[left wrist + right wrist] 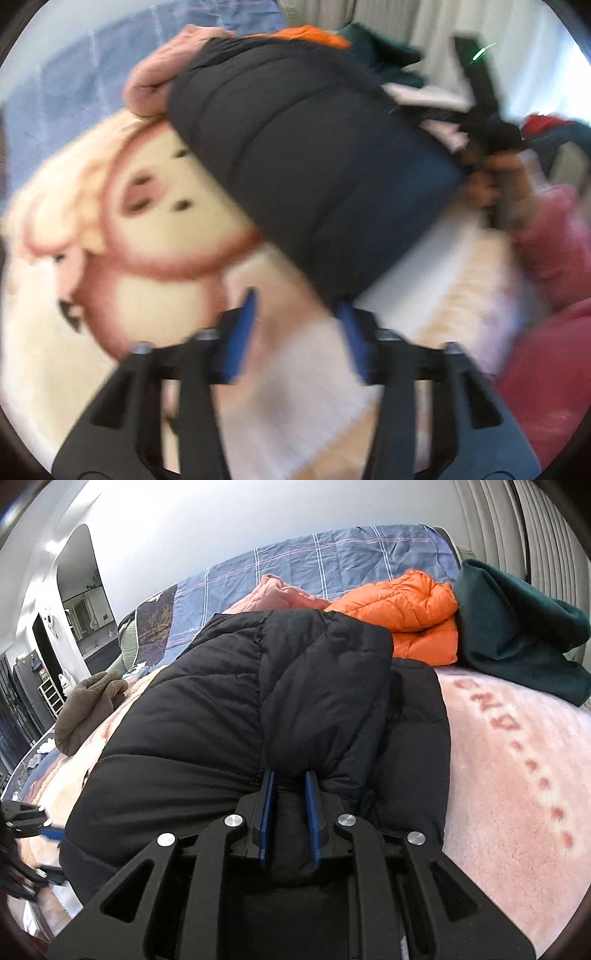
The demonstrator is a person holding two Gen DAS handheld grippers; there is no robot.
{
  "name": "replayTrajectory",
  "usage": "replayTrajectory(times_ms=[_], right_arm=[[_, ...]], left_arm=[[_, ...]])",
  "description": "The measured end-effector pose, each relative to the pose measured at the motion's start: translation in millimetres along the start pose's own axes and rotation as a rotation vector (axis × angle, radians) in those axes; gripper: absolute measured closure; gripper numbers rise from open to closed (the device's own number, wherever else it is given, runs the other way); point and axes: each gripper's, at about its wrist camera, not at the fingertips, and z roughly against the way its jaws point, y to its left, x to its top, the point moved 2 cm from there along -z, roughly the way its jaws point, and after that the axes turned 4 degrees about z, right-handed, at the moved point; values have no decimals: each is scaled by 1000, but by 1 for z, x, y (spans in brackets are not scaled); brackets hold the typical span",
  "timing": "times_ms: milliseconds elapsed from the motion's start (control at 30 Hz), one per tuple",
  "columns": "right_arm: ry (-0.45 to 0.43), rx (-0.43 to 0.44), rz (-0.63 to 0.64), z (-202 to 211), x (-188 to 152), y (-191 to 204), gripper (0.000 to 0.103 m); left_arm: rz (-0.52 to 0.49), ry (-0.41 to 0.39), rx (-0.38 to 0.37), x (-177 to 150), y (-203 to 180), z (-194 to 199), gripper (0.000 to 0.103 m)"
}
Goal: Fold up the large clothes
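Note:
A black puffer jacket (314,147) (221,709) lies folded lengthwise on a pink cartoon blanket (155,221) (517,775) on the bed. My right gripper (290,775) is shut on a thick fold of the jacket at its near edge, with black fabric bunched between the blue fingers (267,805). In the blurred left wrist view my left gripper (297,299) stands at the jacket's near corner. Its jaws are apart and only blanket shows between them. The right gripper (487,122) appears there too, held by a hand at the jacket's far side.
An orange puffer jacket (406,609), a dark green garment (517,635) and a pink garment (280,594) are piled behind the black jacket. A brown fleece (88,705) lies at the left. A blue plaid sheet (332,561) covers the headboard end. A pink sleeve (546,240) is at the right.

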Motion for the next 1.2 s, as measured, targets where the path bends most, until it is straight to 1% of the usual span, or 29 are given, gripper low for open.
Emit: replayTrajectory(times_ms=[33,67,100,133,167,200,233,267,300,333,367,433,500,567,633,700,733,800,867,900,933,967,1000,1033,1067,1133,1200], right_arm=[[-1,2,-4,0,0,0,86],[-1,4,-6,0,0,-1,86],[-2,5,-11,0,0,0,86],[-3,6,-13,0,-1,0,86],[-3,6,-14,0,-1,0,86],[-4,6,-15,0,-1,0,86],[-4,5,-15,1,-2,1,86],[-3,5,-15,0,-2,0,86],[-3,5,-15,0,-2,0,86],[-4,6,-18,1,-3,-1,86],[-4,9,-24,1,-3,-2,86],[1,21,-42,1,-5,-6,86],[4,33,-51,1,-7,-8,86],[6,31,-48,0,-6,-7,86],[5,26,-47,0,-6,-7,86],[3,35,-60,0,-6,-8,86],[4,38,-64,-1,-6,-9,86],[4,37,-62,-1,-6,-8,86],[4,29,-55,-1,-6,-7,86],[3,28,-54,-1,-6,-6,86],[3,28,-55,-1,-6,-6,86],[3,29,-57,-1,-7,-6,86],[3,27,-60,-1,-7,-7,86],[7,22,-64,-2,-7,-8,86],[10,20,-68,-3,-8,-8,86],[22,27,-73,-2,-6,-8,86],[51,23,-66,2,0,-6,86]], left_arm=[[1,-16,-29,4,-1,8,72],[-12,-61,-54,15,-3,21,72],[-21,-98,-60,24,-4,28,72],[-30,-134,-60,34,-6,33,71],[-47,-184,-44,48,-9,36,71],[-59,-217,-30,59,-11,34,71],[-70,-240,-30,70,-14,29,69],[-72,-246,-43,83,-15,16,62],[-66,-234,-39,91,-13,2,59],[-62,-200,-17,97,-10,-18,52],[-68,-144,16,97,-5,-47,52],[-68,-136,-5,91,-2,-73,51],[-54,-125,-6,89,-1,-74,52],[-76,-113,10,88,-4,-68,54],[-56,-106,-4,93,-3,-59,55],[-38,-129,-23,103,-2,-50,55],[-34,-165,-29,115,-2,-43,55],[-32,-217,-10,134,0,-37,55],[-15,-249,2,162,4,-40,54],[3,-254,5,177,7,-46,52],[19,-253,12,186,9,-53,46],[31,-230,32,197,13,-69,41],[21,-184,74,200,18,-88,39],[-18,-120,129,199,22,-119,37],[-37,-103,140,196,23,-135,37],[12,-87,93,192,34,-142,37],[2,-80,89,188,34,-142,37]])
